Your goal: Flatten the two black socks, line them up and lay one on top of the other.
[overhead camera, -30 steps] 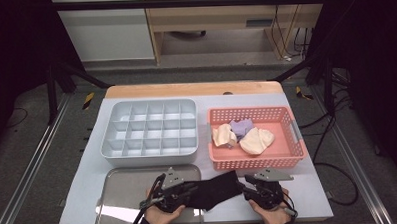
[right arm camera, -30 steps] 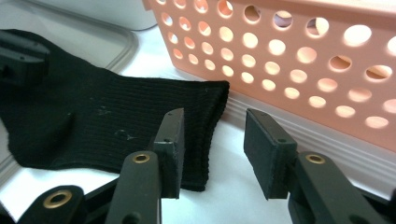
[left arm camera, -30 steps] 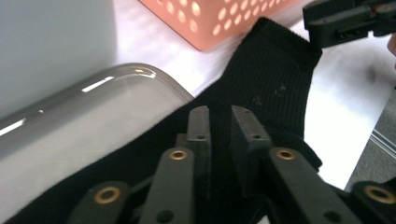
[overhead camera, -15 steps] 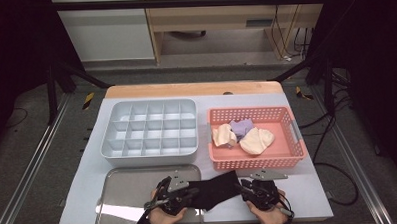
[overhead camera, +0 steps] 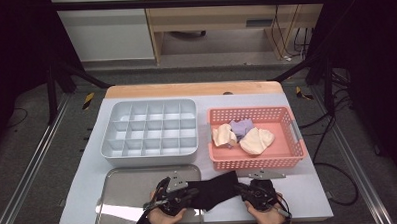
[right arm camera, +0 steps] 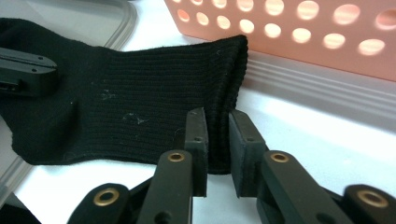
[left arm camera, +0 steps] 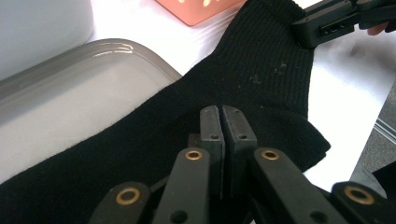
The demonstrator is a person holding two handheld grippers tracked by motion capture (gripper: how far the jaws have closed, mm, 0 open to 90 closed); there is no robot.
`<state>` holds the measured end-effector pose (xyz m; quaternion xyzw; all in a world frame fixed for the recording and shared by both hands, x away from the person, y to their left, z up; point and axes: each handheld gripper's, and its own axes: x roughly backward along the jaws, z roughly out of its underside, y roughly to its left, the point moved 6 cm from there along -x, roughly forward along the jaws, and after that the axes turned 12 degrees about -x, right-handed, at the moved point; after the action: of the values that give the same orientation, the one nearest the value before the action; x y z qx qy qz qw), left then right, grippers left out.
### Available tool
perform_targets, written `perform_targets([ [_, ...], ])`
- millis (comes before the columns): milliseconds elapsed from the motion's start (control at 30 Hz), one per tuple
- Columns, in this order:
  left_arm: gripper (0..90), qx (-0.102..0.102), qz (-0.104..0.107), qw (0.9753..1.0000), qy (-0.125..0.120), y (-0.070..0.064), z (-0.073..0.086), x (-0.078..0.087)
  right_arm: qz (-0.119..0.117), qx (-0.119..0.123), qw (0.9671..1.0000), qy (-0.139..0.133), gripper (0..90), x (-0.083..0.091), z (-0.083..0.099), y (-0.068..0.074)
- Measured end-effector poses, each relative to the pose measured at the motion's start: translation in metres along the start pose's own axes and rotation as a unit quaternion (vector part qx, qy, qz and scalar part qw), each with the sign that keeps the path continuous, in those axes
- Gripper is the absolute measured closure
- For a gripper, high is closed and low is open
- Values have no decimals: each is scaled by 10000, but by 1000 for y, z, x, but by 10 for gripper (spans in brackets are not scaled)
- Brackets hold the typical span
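1. Both hands come in low at the table's (overhead camera: 89,201) near edge, the left tool (overhead camera: 185,195) and right tool (overhead camera: 245,189) pointing toward each other.
2. The left tool's jaws are pressed together on the black sock (overhead camera: 214,189) over the metal tray (overhead camera: 124,189).
3. The right tool's jaws pinch the sock's ribbed cuff, a narrow gap between them.
4. Beyond lie the pink basket (overhead camera: 292,133) and the grey divided box (overhead camera: 149,154).

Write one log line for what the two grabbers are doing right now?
left gripper: shut on black sock | right gripper: clamps sock cuff | sock: flat, partly over metal tray | pink basket: behind
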<state>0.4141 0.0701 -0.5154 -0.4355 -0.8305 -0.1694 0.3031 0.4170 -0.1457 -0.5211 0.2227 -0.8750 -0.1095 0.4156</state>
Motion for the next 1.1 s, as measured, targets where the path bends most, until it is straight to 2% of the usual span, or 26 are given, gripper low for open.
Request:
perform_targets([
  [100,861,14,2,10000,-1,0,0,0,-77,-15,9999,-85,811,3,-3,2],
  [233,855,32,3,10000,6,0,0,0,-284,39,9987,-410,812,16,-11,9],
  [367,848,47,4,10000,17,0,0,0,-530,206,9962,-666,812,31,-20,26],
  [500,830,100,29,9999,11,0,-2,3,-660,398,9947,-686,813,36,-24,41],
  [633,823,154,-24,9997,-183,8,-6,21,-633,505,9946,-645,814,35,-24,49],
  [733,823,202,-279,9988,-357,24,-5,44,-653,549,9942,-648,814,37,-25,53],
  [800,825,265,-513,9975,-400,38,2,61,-685,586,9937,-661,815,37,-26,55],
  [900,827,506,-816,9947,-369,58,21,81,-749,639,9931,-643,816,37,-27,61],
  [1033,830,654,-1064,9921,-147,74,51,90,-836,713,9922,-590,817,34,-29,72],
  [1100,831,727,-1060,9917,-62,76,60,91,-910,791,9912,-551,817,30,-31,80],
])
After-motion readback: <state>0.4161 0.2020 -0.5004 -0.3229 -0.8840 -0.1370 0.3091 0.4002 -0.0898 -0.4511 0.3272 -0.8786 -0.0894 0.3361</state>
